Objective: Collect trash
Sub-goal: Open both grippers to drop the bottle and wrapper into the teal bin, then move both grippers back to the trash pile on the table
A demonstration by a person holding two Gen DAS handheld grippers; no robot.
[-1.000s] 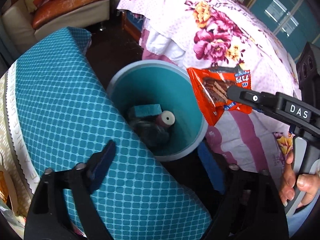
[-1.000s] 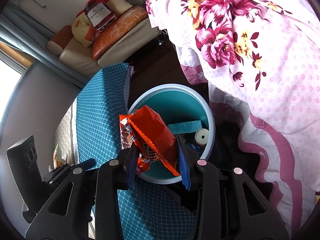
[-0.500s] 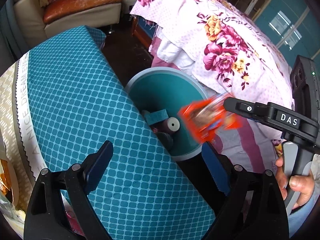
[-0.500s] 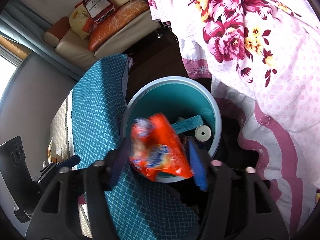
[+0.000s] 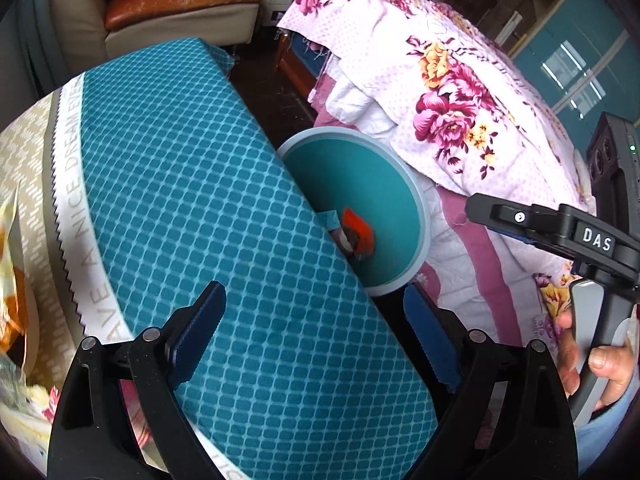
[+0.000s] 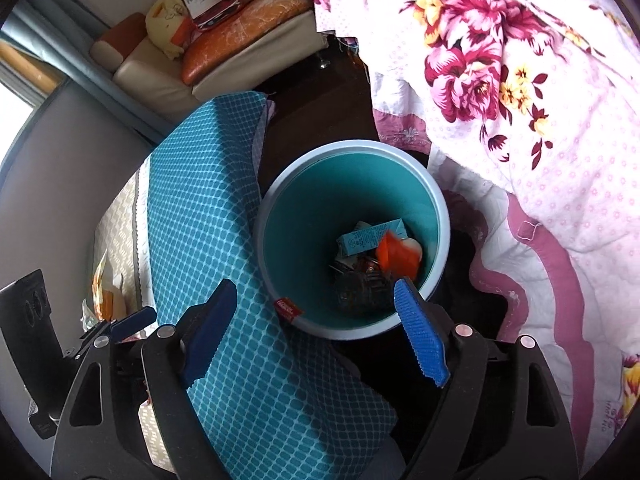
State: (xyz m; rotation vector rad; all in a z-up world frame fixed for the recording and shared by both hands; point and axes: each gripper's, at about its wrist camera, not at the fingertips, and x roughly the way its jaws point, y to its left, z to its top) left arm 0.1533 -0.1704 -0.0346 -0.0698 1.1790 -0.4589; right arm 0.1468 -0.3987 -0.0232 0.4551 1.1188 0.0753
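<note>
**A:** Two tools, and neither has hold of anything. Your right tool [image 6: 316, 332] has just been opening; its jaws stand wide with nothing between them, and the orange wrapper [image 6: 396, 256] is already down inside the bin [image 6: 280, 188].

**B:** Where exactly in the bin?

**A:** Near the bottom, on the heap, touching the teal carton [image 6: 372, 238] and on the side of the bin toward the flowered quilt [image 6: 520, 80]. It looks blurred, so you may be catching it as it settles. From your right tool it lies ahead and below, just past the right-hand blue pad.

**B:** And the left?

**A:** Your left tool [image 5: 316, 336] is spread wide too, hanging over the teal checked cushion [image 5: 192, 200], with the bin beyond its right pad. Only a slice of the wrapper shows there, past the cushion's edge.

**B:** So what next?

**A:** I'd judge this piece done. For the next one, your left tool sits nearer the crumpled packaging [image 6: 104, 300] lying on the far side of the cushion from the bin.
</note>
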